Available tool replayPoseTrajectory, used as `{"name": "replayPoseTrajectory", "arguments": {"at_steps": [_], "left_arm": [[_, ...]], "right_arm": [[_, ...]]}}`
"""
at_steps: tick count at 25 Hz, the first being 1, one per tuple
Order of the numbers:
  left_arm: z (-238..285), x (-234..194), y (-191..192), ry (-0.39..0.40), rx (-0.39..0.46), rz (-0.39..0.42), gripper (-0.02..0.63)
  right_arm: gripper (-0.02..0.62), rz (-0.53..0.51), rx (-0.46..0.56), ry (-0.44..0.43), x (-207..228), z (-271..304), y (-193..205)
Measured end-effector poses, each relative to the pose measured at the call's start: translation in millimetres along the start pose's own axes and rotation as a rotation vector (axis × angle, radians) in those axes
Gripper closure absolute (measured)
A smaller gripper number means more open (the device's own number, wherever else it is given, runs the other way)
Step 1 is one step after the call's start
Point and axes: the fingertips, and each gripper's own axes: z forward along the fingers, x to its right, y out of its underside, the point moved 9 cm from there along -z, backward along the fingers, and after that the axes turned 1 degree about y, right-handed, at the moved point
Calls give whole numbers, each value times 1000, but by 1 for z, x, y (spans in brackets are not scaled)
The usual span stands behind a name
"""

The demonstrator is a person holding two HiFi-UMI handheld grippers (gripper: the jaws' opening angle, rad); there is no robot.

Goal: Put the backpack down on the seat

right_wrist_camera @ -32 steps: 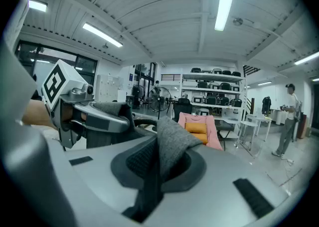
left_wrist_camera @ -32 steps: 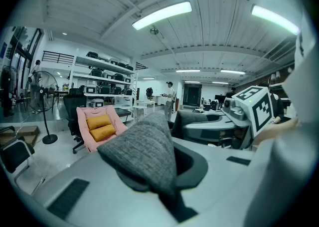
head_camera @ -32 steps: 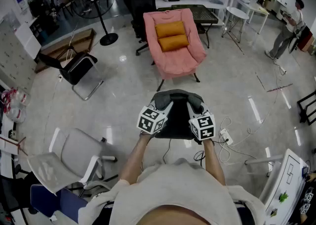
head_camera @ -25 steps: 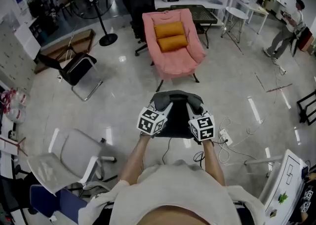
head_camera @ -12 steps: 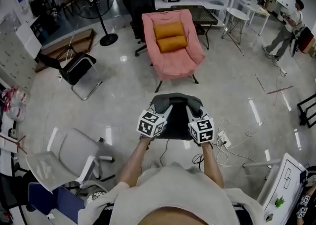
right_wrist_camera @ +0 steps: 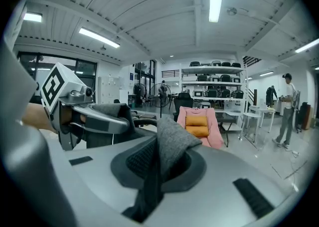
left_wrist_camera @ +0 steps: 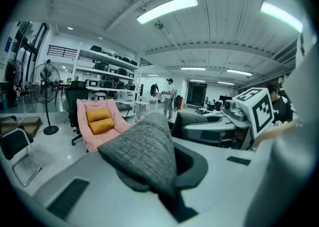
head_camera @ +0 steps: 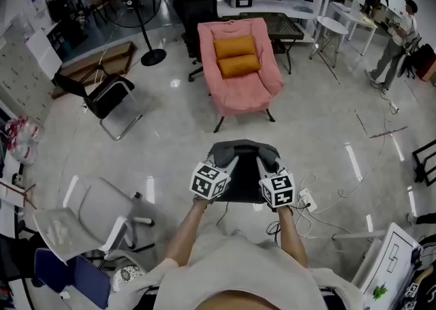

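Note:
The dark grey backpack (head_camera: 242, 165) hangs in the air between both grippers, over the floor in front of the person. My left gripper (head_camera: 227, 159) is shut on a grey fabric strap (left_wrist_camera: 144, 153) of the backpack. My right gripper (head_camera: 262, 159) is shut on another fold of that grey strap (right_wrist_camera: 169, 143). The seat is a pink lounge chair (head_camera: 238, 90) with two orange cushions (head_camera: 236, 55), straight ahead and some way off. The same chair (left_wrist_camera: 99, 123) (right_wrist_camera: 199, 126) shows in both gripper views beyond the fabric.
A black folding chair (head_camera: 109, 97) and a standing fan (head_camera: 146, 22) are to the left of the pink chair. A white office chair (head_camera: 88, 213) stands near left. Cables and a power strip (head_camera: 310, 199) lie on the floor at right. A person (head_camera: 402, 36) stands far right.
The pink chair has come slightly nearer in the head view. Both grippers keep their hold on the backpack, which sits a little lower in the view.

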Motion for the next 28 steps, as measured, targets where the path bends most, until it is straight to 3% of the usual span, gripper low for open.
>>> {"name": "replayPoseTrajectory", "arguments": {"at_steps": [7,13,28], "left_arm": [[28,-14,-3,7,-2,-18,589],[60,-55,-14,19,-3,-18,589],[150,-223,-83,84,20,-36,589]], "right_arm": [[568,2,-14,1,23,21,1],[568,4,-23,9,46,66,-5],[568,16,-44,74,109,236,-73]]}}
